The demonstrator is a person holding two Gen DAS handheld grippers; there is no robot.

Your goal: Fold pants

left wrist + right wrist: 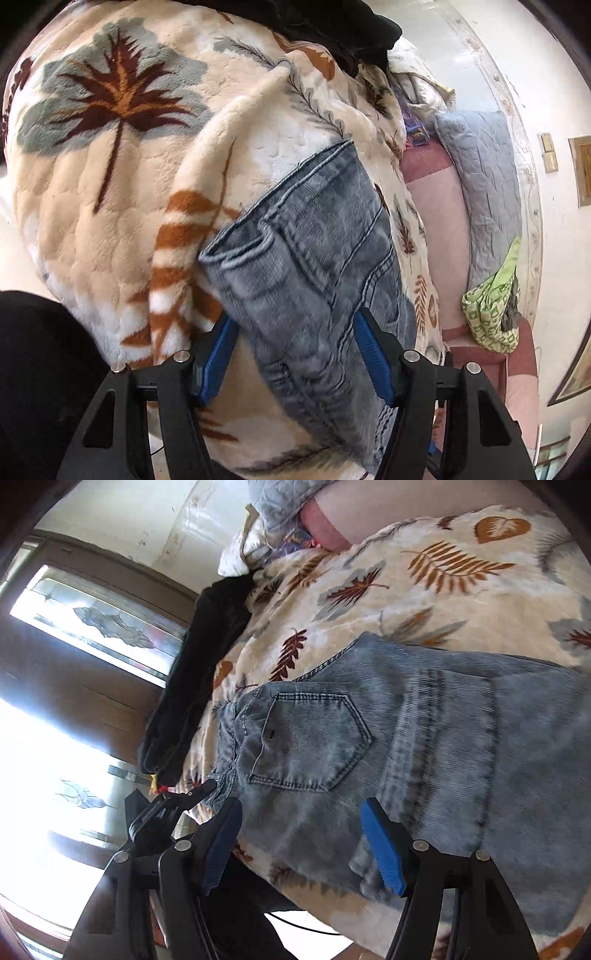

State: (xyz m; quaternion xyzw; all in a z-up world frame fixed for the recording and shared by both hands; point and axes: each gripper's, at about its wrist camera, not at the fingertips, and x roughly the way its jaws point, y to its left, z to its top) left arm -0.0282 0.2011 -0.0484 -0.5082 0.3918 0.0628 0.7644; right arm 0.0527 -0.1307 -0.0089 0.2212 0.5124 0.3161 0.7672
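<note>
Light blue jeans (317,251) lie folded on a cream leaf-print blanket (122,192). In the left wrist view my left gripper (295,328) is open, its blue pads on either side of the denim's near end, not pinching it. In the right wrist view the jeans (406,746) show a back pocket (314,738) facing up and a folded layer on the right. My right gripper (301,812) is open just above the waist end, below the pocket. The blanket (424,583) spreads beyond.
A black garment (199,672) lies along the bed's edge, also at the top of the left wrist view (332,26). A grey-blue quilted pillow (484,184), pink sheet (439,221) and green patterned cloth (495,310) are at the right. A window (99,627) is left.
</note>
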